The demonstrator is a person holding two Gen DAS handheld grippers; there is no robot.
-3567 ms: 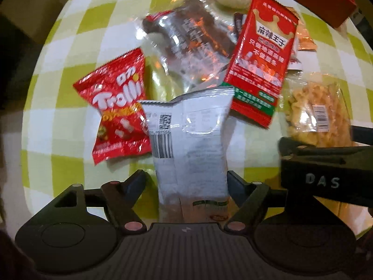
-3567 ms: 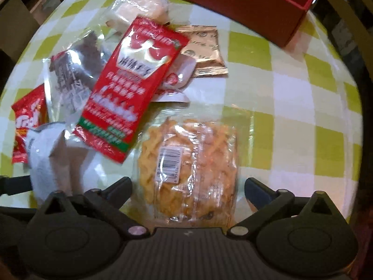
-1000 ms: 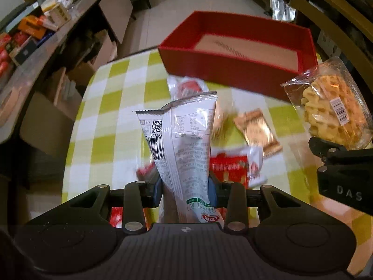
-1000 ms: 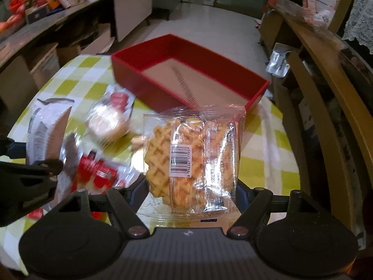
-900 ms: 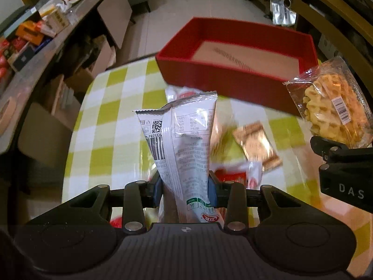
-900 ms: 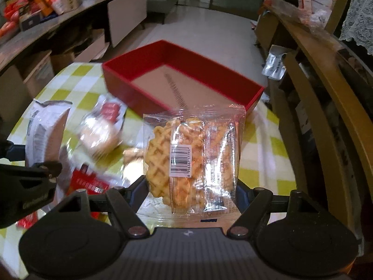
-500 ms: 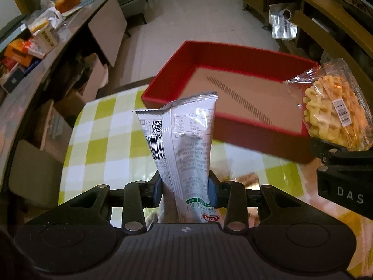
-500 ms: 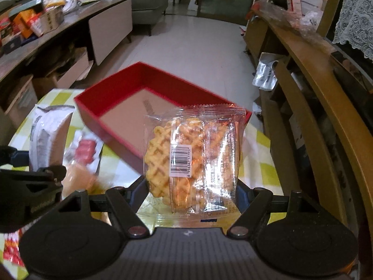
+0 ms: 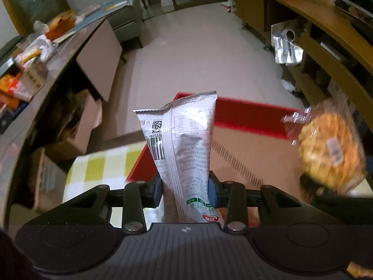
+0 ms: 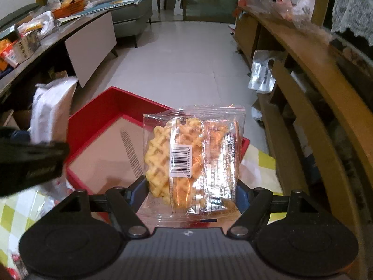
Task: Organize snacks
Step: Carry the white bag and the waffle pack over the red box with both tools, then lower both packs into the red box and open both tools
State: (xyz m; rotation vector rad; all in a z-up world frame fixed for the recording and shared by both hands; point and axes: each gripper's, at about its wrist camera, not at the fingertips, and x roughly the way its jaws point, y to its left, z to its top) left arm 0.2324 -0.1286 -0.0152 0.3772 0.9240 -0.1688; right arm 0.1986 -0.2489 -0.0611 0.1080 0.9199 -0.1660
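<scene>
Surface (image 9: pixel 100 163): covered by a yellow-green and white checked cloth, visible at near left in both views and again at right of the box in the right wrist view. Red box (image 10: pixel 98 119): open-topped, with a brown floor bearing a dark striped mark, resting on the far part of the surface.
</scene>
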